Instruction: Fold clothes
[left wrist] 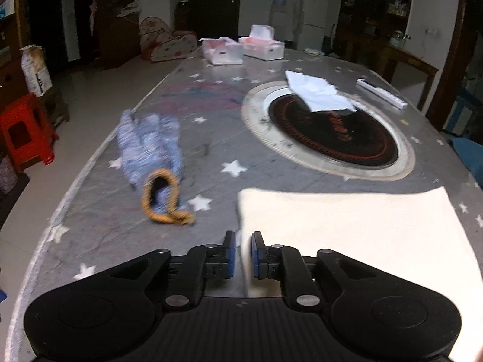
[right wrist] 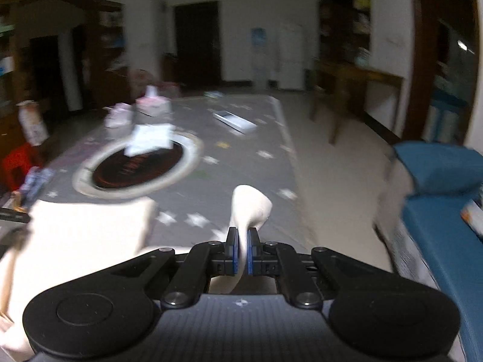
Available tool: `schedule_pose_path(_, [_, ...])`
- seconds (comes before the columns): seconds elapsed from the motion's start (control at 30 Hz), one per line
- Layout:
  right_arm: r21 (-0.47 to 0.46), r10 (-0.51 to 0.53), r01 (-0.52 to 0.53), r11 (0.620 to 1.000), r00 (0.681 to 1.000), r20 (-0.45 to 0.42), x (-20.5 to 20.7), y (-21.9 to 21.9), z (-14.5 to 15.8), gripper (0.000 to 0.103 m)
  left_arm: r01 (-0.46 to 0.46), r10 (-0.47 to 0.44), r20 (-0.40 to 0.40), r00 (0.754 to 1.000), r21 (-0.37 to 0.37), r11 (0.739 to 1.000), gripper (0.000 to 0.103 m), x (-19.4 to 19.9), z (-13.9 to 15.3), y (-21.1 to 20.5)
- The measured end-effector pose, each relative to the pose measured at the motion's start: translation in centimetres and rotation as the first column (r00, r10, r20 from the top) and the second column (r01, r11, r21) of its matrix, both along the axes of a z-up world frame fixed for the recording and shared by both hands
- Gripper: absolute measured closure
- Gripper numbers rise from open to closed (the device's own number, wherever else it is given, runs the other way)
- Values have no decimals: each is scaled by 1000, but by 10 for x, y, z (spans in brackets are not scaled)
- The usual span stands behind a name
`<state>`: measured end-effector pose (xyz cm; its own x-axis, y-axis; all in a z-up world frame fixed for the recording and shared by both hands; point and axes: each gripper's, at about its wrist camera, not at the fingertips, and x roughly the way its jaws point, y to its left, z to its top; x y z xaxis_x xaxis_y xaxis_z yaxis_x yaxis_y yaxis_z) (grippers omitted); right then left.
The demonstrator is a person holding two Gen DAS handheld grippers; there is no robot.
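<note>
A cream cloth [left wrist: 362,235] lies partly flat at 5 o'clock, one end pinched by the right gripper [right wrist: 243,253]; the left gripper [left wrist: 242,255] gapes, seemingly empty, so folding appears unfinished.

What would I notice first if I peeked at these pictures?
The big cream cloth spread on the near end of the star-patterned table, with the right tool pinching a bunched corner of it. Next, the black round burner set in the table's middle, and the blue knitted garment with an orange collar lying to the left.
</note>
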<state>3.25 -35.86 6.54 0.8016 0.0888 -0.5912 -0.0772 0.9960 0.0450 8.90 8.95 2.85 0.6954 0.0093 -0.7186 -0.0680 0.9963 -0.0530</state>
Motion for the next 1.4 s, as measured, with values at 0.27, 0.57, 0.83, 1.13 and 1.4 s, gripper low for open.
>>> schedule_pose_path(0.27, [-6, -141, 141, 990, 989, -52, -41, -37, -23, 82, 102, -101, 55, 993, -34, 994, 72, -50, 23, -20])
schedule_pose_path(0.57, [66, -38, 42, 997, 998, -55, -38, -16, -27, 74, 452, -449, 59, 892, -172, 875, 69, -131, 25, -111])
schedule_pose_path(0.83, [72, -52, 62, 995, 990, -131, 3, -1, -48, 75, 611, -628, 12, 778, -246, 752, 69, -176, -3, -164])
schedule_pose_path(1.13, [52, -71, 73, 996, 997, -42, -15, -2, -39, 101, 644, -661, 14, 750, -243, 726, 68, -187, -7, -161])
schedule_pose_path(1.4, [35, -245, 248, 968, 967, -75, -81, -51, -45, 95, 662, -684, 13, 729, -264, 701, 68, -190, -10, -150])
